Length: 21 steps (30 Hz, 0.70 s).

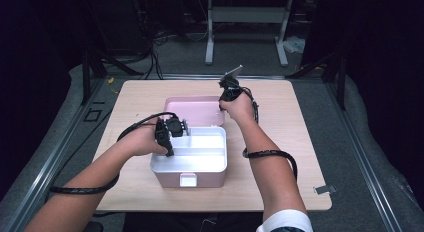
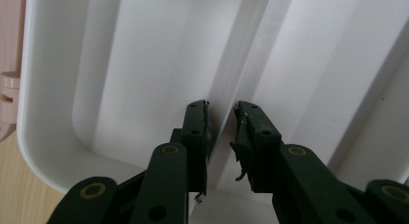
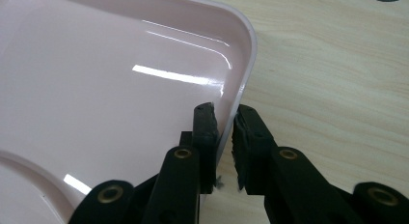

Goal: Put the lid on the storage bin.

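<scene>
A pink box (image 1: 170, 179) stands in the middle of the table with a white divided tray (image 1: 190, 167) in its top. Its pink lid (image 1: 195, 111) lies open flat behind it. My left gripper (image 1: 186, 128) reaches over the tray's far left part. In the left gripper view its jaws (image 2: 222, 113) close around the tray's raised divider (image 2: 241, 55). My right gripper (image 1: 222, 104) points down at the lid's right edge. In the right gripper view it (image 3: 225, 115) pinches the lid's rim (image 3: 248, 55), one jaw inside the lid (image 3: 120, 89) and one outside.
The box's white latch (image 1: 188, 180) faces the near edge. Bare wooden tabletop (image 1: 290, 142) lies around the box, with a small metal clip (image 1: 324, 189) at the near right corner. Cables trail from both grippers over my forearms. Beyond the table are floor cables and a metal stand (image 1: 247, 22).
</scene>
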### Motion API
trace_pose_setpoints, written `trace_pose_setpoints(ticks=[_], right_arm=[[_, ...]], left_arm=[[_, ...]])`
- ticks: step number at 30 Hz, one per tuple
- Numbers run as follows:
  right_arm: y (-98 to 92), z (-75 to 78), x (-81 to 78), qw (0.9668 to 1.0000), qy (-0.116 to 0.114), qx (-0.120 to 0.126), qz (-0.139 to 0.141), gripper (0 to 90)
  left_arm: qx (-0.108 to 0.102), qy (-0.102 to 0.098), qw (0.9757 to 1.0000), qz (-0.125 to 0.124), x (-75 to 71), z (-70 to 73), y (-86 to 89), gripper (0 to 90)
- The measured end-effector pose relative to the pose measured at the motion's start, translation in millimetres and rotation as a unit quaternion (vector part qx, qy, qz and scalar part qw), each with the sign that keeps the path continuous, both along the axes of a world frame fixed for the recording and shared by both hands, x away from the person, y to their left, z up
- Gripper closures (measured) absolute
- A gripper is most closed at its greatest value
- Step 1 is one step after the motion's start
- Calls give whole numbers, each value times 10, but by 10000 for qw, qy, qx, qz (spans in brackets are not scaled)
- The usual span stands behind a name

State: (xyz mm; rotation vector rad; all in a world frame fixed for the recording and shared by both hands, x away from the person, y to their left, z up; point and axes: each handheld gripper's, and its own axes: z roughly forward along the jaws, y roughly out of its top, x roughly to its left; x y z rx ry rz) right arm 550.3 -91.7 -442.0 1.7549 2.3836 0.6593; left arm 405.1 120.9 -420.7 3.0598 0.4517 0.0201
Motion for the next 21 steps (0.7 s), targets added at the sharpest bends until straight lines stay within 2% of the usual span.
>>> trace_pose_setpoints(ticks=[5,6,7,8,10,13,16,18,21], right_arm=[[5,59,-27,9999,-152,-7,15,805],[20,63,-36,9994,-293,-161,-66,805],[22,83,-46,9992,-345,-171,-54,807],[10,112,-53,9995,-302,-40,35,808],[4,156,-75,9993,-380,-22,52,810],[-3,220,-116,9984,-555,-31,75,813],[-2,286,-161,9975,-708,-42,72,817],[-5,333,-192,9967,-814,-45,51,822],[-10,391,-234,9959,-907,1,38,826]], left_arm=[[-153,-17,9999,33,-2,-1,41,731],[-203,-37,9998,60,-7,-3,54,730],[-228,-38,9997,53,-5,1,67,729],[-280,-38,9996,64,-8,0,77,729],[-338,-50,9994,114,-14,0,93,726],[-369,4,9992,119,-27,0,97,667],[-428,3,9990,157,-32,-1,107,654],[-532,35,9984,200,-27,-4,128,621],[-529,-19,9981,317,-15,14,167,550]])
